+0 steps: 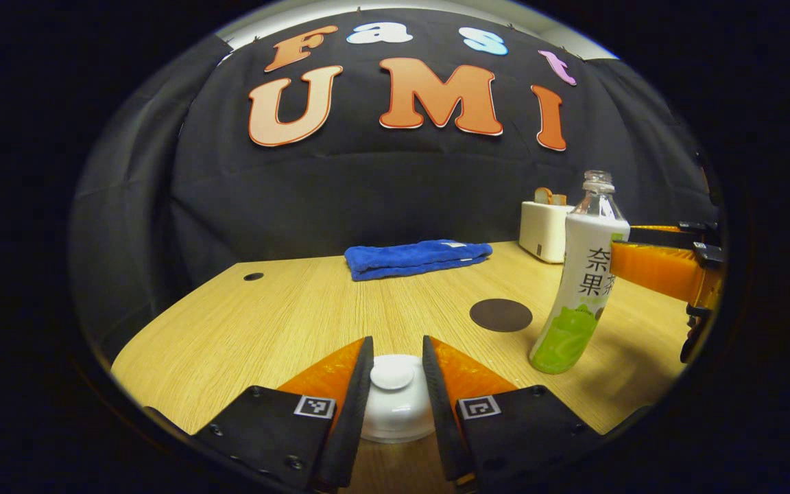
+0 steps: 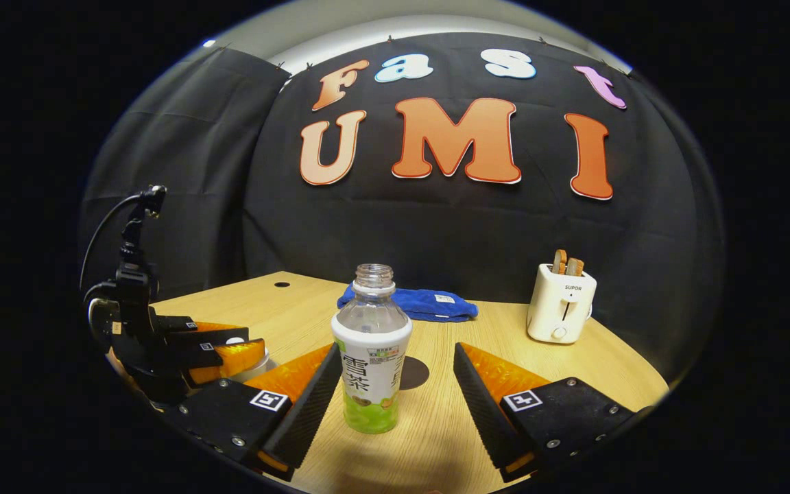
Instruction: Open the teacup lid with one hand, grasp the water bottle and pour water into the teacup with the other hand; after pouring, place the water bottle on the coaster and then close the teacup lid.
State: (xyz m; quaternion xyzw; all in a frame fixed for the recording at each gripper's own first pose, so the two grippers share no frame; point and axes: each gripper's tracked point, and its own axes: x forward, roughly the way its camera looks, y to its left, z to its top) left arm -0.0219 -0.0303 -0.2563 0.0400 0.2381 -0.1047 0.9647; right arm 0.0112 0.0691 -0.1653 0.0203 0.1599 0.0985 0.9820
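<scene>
Closest to the lens in the left gripper view, the left gripper (image 1: 397, 374) has its jaws set narrowly on either side of the teacup lid (image 1: 393, 374), a glossy white dome with a round flat knob; whether the ribbed pads actually press on it I cannot tell. Its teacup (image 1: 398, 418) is mostly hidden between the fingers, so its contents cannot be seen.

In the right gripper view, the right gripper (image 2: 395, 384) stands with jaws wide, one finger on each side of the water bottle (image 2: 372, 350), not touching it. That bottle is clear plastic, uncapped, upright on the pale wood-grain surface (image 2: 436, 439), wrapped in a white-and-green label. Behind it a dark round coaster (image 2: 415, 372) lies flat, partly covered by the bottle.

Farther back lie a folded blue towel (image 2: 415, 304) and a white toaster (image 2: 562, 303) holding two slices.
</scene>
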